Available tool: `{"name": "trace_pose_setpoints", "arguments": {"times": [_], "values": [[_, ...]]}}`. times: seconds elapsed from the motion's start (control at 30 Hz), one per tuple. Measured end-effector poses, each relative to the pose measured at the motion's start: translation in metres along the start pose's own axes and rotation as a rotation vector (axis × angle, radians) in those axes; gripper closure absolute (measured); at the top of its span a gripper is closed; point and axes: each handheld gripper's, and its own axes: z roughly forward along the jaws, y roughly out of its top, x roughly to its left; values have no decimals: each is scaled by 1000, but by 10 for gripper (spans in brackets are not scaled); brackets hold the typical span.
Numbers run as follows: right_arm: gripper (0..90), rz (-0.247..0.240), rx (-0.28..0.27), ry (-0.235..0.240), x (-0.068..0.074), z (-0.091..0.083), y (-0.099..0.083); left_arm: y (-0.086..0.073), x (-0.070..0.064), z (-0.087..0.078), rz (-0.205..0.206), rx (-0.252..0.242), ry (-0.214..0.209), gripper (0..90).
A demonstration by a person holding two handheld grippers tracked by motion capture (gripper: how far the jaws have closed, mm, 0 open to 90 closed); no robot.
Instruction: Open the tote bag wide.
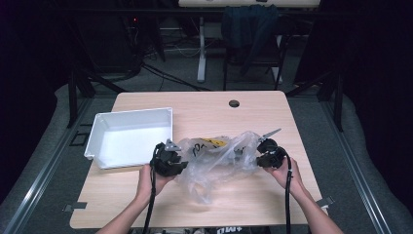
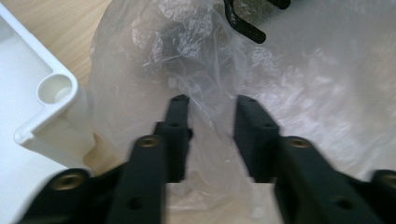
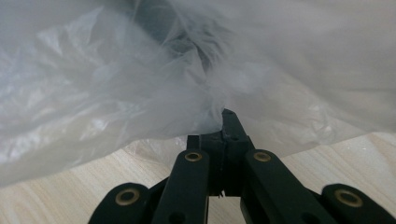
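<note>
**Two grippers at a crumpled clear plastic bag on a wooden table**

From above, I see my two forearms coming in from the near edge of a light wooden table [image 1: 243, 204]. In each hand I hold a black two-jaw gripper. Between them lies a clear plastic bag [image 1: 219, 163], crumpled and loosely spread across the middle of the table. Something yellow with dark print [image 1: 213, 142] shows through the film near the bag's far side; I cannot tell what it is.

My left gripper [image 1: 181, 164] sits at the bag's left edge. In the left gripper view, its jaws stand apart with a clear gap between them, and wrinkled film of the bag [image 2: 205, 74] lies between and beyond the tips [image 2: 212, 100]. I cannot tell whether the tips touch the film.

My right gripper [image 1: 259, 157] sits at the bag's right edge. In the right gripper view, its jaws are pressed together, and a gathered pinch of the bag [image 3: 140, 88] is caught at the tips [image 3: 223, 122]. The film fans upward and outward from that pinch, lifted off the wood just there.

A white rectangular bin [image 1: 97, 127] stands on the left part of the table, just beside the bag and the left gripper. Its rounded corner [image 2: 53, 93] appears close at the left of the left gripper view.

A cable trails back from each gripper along my forearms.
</note>
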Motion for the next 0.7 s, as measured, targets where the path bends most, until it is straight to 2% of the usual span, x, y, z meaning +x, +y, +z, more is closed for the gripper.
{"name": "trace_pose_setpoints", "arguments": {"times": [0.07, 0.13, 0.23, 0.27, 0.3, 0.37, 0.43, 0.53, 0.6, 0.7], "values": [[900, -10, 11, 7, 0, -1, 0, -1, 1, 4, 0, 6, -7, 843], [857, -21, 8, 6, 0, -3, -1, -2, 2, 4, 2, -3, 1, 876], [629, -27, -4, 6, 0, -13, -1, 0, 3, 0, -8, -27, 6, 883], [530, -38, -18, 38, 1, -19, -2, 1, 3, 0, -17, -34, 4, 883], [456, -50, -35, 36, 2, -24, -4, 1, 4, 0, -20, -37, 6, 883], [376, -77, -66, 30, 6, -35, -7, 2, 6, 0, -43, -45, -2, 882], [324, -100, -92, 29, 13, -46, -11, 3, 7, 0, -57, -53, 8, 881], [298, -143, -131, 17, 29, -55, -14, 6, 8, -1, -70, -62, 12, 879], [341, -185, -153, 4, 40, -55, -12, 7, 8, -2, -72, -68, 20, 880], [609, -214, -174, -33, 49, -50, -6, 8, 9, -1, -81, -70, 26, 880]]}}
